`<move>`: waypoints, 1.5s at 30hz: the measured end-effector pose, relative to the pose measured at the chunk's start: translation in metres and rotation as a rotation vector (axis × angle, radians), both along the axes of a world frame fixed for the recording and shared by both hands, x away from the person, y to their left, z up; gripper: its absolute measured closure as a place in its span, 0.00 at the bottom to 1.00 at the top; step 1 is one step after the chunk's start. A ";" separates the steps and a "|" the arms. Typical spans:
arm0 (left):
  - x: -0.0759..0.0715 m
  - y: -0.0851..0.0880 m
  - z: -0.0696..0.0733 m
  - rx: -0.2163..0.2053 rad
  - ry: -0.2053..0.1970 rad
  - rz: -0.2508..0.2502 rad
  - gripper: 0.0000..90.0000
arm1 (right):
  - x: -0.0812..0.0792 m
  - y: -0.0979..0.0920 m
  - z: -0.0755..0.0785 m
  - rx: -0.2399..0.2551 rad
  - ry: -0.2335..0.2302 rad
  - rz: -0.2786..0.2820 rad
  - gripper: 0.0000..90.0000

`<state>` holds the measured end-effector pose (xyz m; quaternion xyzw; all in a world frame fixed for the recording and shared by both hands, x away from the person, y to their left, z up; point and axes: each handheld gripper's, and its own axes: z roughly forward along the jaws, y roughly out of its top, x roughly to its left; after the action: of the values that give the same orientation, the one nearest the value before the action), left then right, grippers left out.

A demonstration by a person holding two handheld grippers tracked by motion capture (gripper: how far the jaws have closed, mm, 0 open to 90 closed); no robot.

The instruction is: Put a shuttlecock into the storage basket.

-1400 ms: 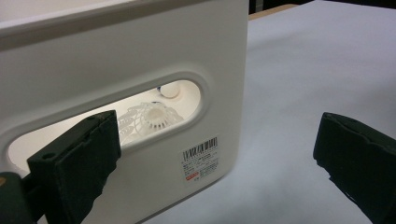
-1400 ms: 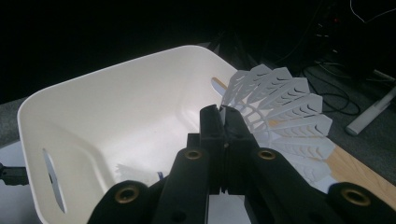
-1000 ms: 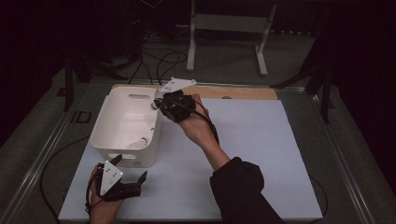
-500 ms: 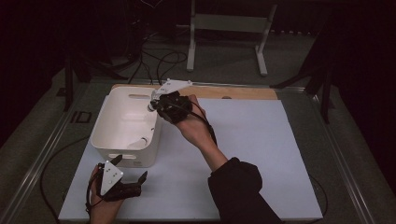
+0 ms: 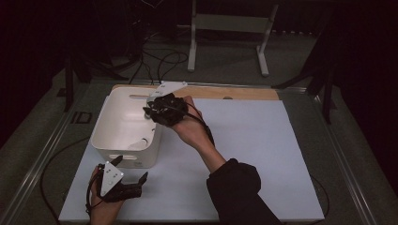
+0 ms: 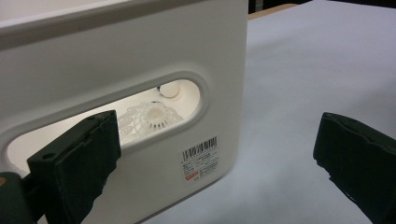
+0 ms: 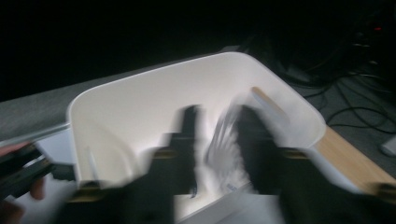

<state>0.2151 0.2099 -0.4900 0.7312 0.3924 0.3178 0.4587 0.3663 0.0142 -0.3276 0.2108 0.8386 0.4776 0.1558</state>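
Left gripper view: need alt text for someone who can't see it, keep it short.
The left gripper's two black fingers stand wide apart, holding nothing, close to the end wall of a white plastic bin. A white shuttlecock lies inside, seen through the bin's oval handle slot, above a barcode label. The bin stands on a pale table sheet.

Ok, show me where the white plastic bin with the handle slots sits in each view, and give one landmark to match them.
High view: the white plastic bin stands left of centre on the white table sheet.
Left gripper view: its end wall with a handle slot and barcode label covers the upper left.
Right gripper view: its open inside spreads across the middle, blurred.
Shared landmark: the wooden board along the bin's far side.
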 end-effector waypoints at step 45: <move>0.000 0.000 0.000 0.004 0.000 0.001 0.01 | 0.016 -0.049 -0.024 0.044 0.060 -0.174 0.13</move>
<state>0.2152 0.2097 -0.4899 0.7320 0.3923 0.3188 0.4568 0.3825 -0.0348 -0.3513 0.3003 0.8108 0.4739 0.1668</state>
